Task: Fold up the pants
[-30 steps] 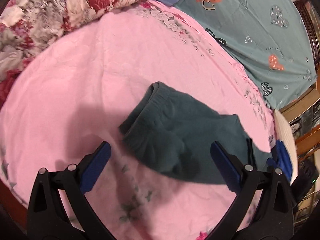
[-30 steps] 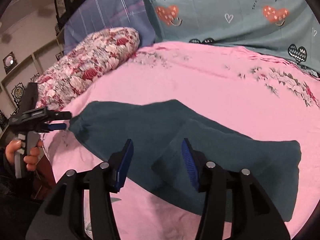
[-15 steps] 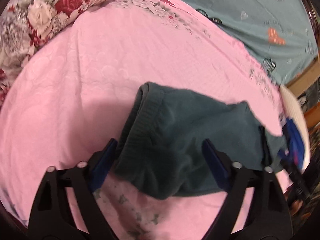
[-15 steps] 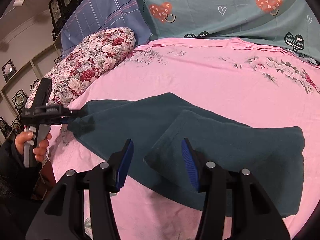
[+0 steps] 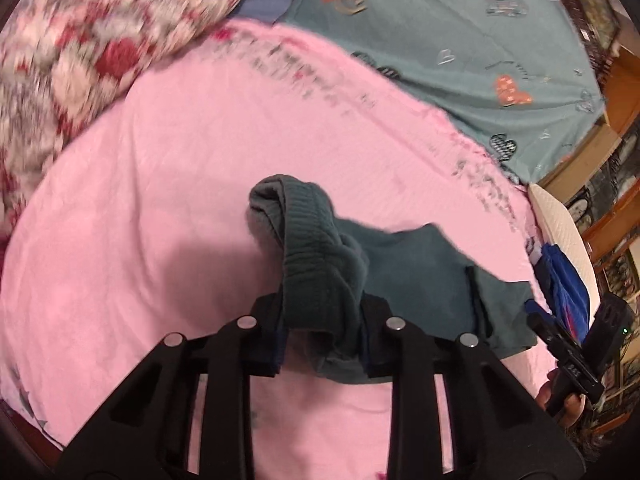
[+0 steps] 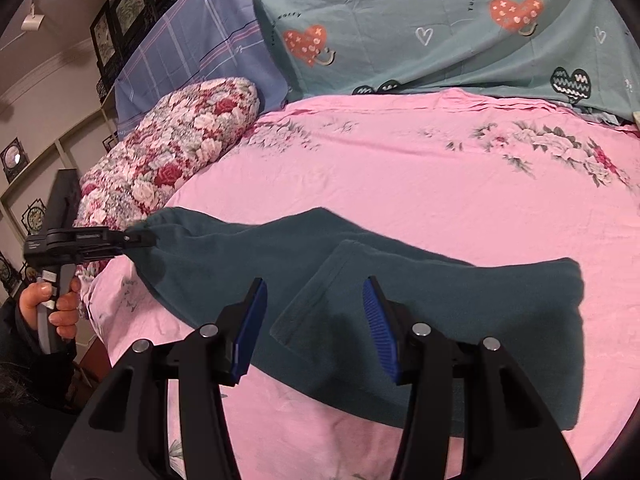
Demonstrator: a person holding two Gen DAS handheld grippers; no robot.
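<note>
Dark teal pants (image 6: 400,304) lie folded across the pink bedsheet (image 6: 440,184). My left gripper (image 5: 322,328) is shut on the ribbed waistband end of the pants (image 5: 316,256), which bunches up between its jaws. It also shows at the left of the right wrist view (image 6: 138,238), pinching that end. My right gripper (image 6: 316,328) is open and empty, hovering over the near edge of the pants by a folded flap. It shows at the right edge of the left wrist view (image 5: 560,336).
A floral quilt (image 6: 172,152) lies rolled at the left of the bed. A teal heart-print cover (image 6: 440,28) and a blue plaid pillow (image 6: 192,52) lie at the back. A white pillow (image 5: 564,224) and wooden furniture (image 5: 616,128) stand beyond the bed's right edge.
My left gripper moved onto the waistband and closed on it, bunching the cloth. My right gripper stayed open and shifted slightly over the pants.
</note>
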